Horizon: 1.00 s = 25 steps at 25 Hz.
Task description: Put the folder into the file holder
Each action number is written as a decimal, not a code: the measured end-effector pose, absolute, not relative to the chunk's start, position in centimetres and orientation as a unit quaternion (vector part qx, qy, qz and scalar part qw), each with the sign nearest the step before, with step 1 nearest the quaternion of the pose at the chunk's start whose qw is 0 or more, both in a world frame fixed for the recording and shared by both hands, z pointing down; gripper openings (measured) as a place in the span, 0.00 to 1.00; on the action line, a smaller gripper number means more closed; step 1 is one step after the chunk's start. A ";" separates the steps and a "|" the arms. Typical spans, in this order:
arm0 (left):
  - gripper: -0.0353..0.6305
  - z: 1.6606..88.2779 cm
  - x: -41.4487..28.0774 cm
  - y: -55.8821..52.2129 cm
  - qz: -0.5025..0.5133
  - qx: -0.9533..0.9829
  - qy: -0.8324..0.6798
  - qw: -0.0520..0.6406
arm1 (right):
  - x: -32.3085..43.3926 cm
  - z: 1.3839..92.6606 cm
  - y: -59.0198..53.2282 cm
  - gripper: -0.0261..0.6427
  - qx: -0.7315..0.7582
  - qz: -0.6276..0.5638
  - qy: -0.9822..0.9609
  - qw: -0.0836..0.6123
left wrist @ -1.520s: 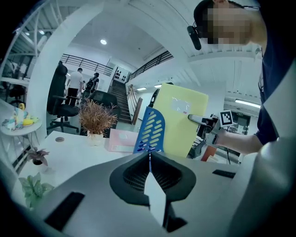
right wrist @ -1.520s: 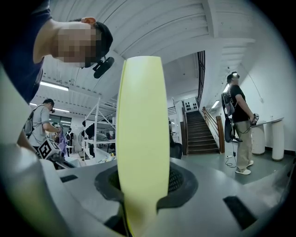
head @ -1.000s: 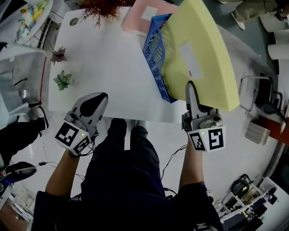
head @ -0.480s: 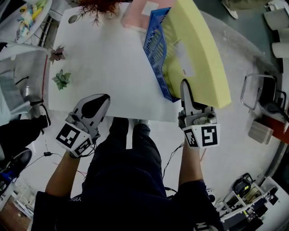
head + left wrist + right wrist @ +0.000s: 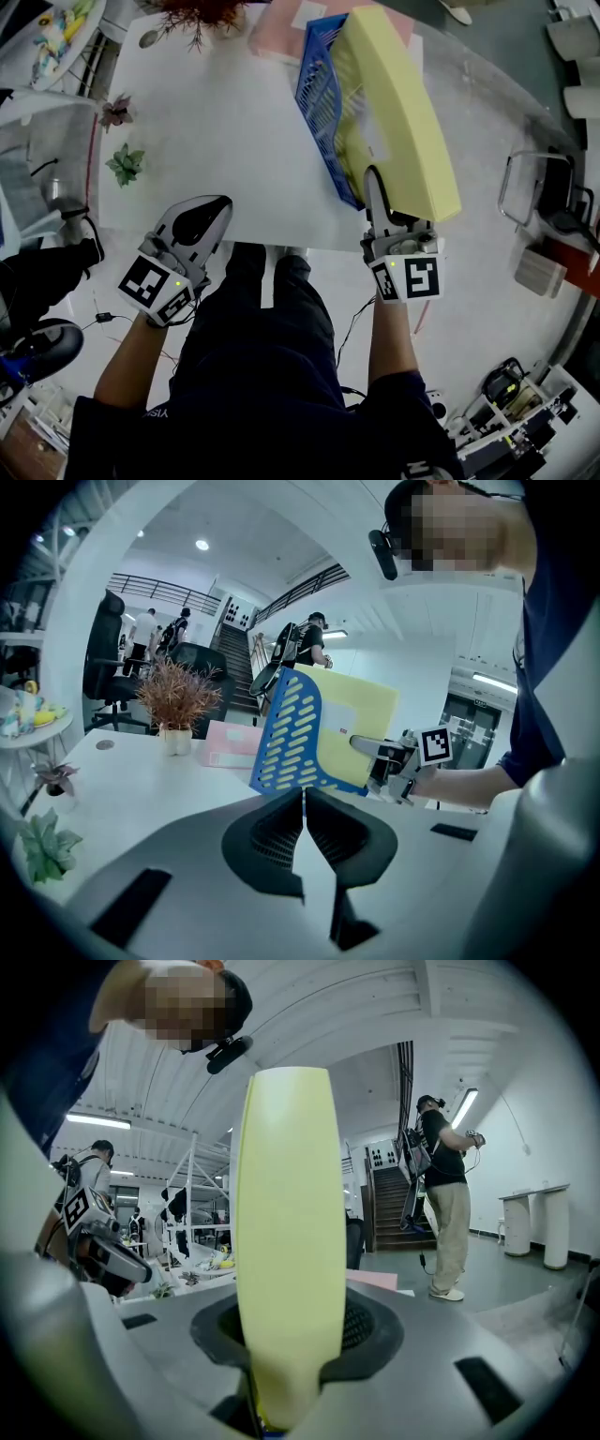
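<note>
On the white table (image 5: pixel 216 122), towards its right side, the pale yellow, thick card folder (image 5: pixel 398 103) stands on edge. Its lower part is already behind the slotted wall of the blue plastic file holder (image 5: pixel 317 89), and yellow shows through the slots. Whether its bottom edge rests on the holder's floor cannot be made out.

The folder's long axis runs from the person outward, in line with the holder's length, and it leans a little to the right, away from the slotted wall. Its broad face with the white label is turned to the person's left.

The right gripper (image 5: pixel 373 183) grips the near, rounded edge of the folder. Its jaws are pressed on either side and held partway apart by the folder's thickness. Holding that end probably lets the person steer the far end into the slot and keep the sheet upright as it goes down.

The left gripper (image 5: pixel 208 204) hangs over the table's near edge, well apart from the holder. Its jaws are together with nothing between them, and it seems merely kept out of the way.

A flat pink folder (image 5: pixel 281 37) lies just behind the holder.
</note>
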<state>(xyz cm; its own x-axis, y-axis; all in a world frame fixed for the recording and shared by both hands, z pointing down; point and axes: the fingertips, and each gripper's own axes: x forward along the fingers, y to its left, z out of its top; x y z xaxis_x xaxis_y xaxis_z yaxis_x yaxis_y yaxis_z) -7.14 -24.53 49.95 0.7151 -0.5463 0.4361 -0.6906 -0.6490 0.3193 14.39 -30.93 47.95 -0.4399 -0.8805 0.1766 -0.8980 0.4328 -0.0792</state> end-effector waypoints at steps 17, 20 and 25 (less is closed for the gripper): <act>0.11 47.6 -7.6 -24.0 0.130 0.901 -0.354 0.217 | 13.5 48.6 -30.5 0.33 0.519 0.083 -0.846 0.088; 0.11 47.0 -7.8 -23.7 0.127 0.903 -0.353 0.209 | 13.5 48.8 -30.3 0.36 0.521 0.091 -0.843 0.094; 0.11 45.8 -7.8 -23.3 0.116 0.905 -0.356 0.203 | 13.6 48.1 -29.9 0.37 0.524 0.091 -0.842 0.096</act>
<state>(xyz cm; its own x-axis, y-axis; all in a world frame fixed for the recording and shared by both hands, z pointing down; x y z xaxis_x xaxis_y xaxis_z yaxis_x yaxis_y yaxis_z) -7.81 -23.30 45.80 0.7201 -0.5971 0.3534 -0.6908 -0.6645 0.2849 13.63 -29.87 48.06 -0.4333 -0.8640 0.2562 -0.8988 0.4351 -0.0528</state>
